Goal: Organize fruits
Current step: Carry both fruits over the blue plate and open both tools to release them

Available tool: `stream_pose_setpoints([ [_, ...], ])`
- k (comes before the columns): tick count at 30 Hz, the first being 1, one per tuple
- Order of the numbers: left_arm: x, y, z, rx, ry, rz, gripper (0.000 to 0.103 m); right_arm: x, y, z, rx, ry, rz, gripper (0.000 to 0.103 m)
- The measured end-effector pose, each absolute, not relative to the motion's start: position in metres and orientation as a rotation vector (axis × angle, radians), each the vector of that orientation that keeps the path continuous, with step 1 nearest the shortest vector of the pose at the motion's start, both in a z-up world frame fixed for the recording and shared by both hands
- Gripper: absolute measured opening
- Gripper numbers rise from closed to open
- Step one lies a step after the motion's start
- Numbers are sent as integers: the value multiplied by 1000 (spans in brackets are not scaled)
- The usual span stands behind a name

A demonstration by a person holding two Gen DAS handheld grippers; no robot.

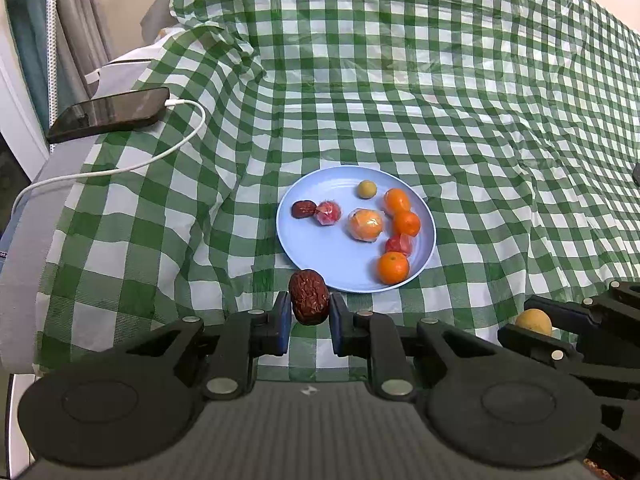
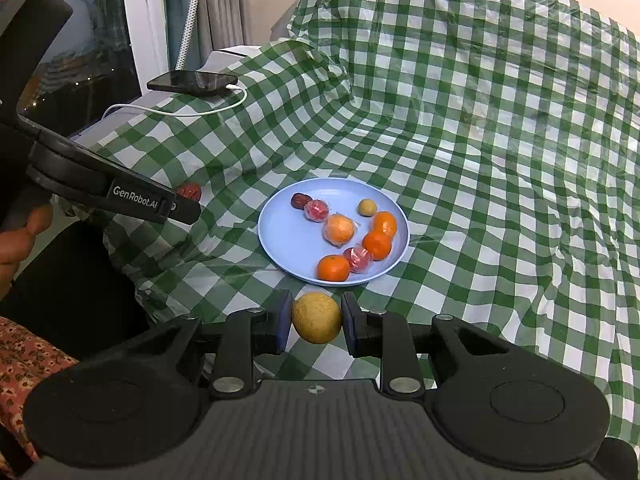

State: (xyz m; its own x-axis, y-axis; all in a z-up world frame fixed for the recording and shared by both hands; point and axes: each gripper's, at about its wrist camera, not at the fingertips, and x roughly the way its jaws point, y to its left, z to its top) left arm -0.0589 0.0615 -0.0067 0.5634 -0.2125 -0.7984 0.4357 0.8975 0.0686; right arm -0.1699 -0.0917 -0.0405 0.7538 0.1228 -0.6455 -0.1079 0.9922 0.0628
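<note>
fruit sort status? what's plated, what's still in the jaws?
Done: eight pieces lie on the blue plate, among them a red date and three oranges. In hand: the left gripper holds a second wrinkled date; the right gripper holds a yellow fruit. Left: both still need plating; no other loose fruit visible.

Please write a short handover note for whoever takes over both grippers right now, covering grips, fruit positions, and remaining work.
Left gripper: shut on a red date.
Right gripper: shut on a yellow round fruit.
Both are near the blue plate, short of its near rim.
Done: the plate holds another date, a small yellow fruit, three oranges and three wrapped fruits.
Left: set both held fruits on the plate. No loose fruit shows on the checked cloth.
</note>
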Motion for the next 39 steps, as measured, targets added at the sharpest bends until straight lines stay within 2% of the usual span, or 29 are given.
stream_pose_setpoints([
  [23, -39, 54, -21, 262, 941, -371, 22, -151, -97, -51, 29, 758, 130, 28],
  [39, 23, 25, -35, 282, 980, -386, 22, -83, -106, -67, 54, 779, 119, 28],
])
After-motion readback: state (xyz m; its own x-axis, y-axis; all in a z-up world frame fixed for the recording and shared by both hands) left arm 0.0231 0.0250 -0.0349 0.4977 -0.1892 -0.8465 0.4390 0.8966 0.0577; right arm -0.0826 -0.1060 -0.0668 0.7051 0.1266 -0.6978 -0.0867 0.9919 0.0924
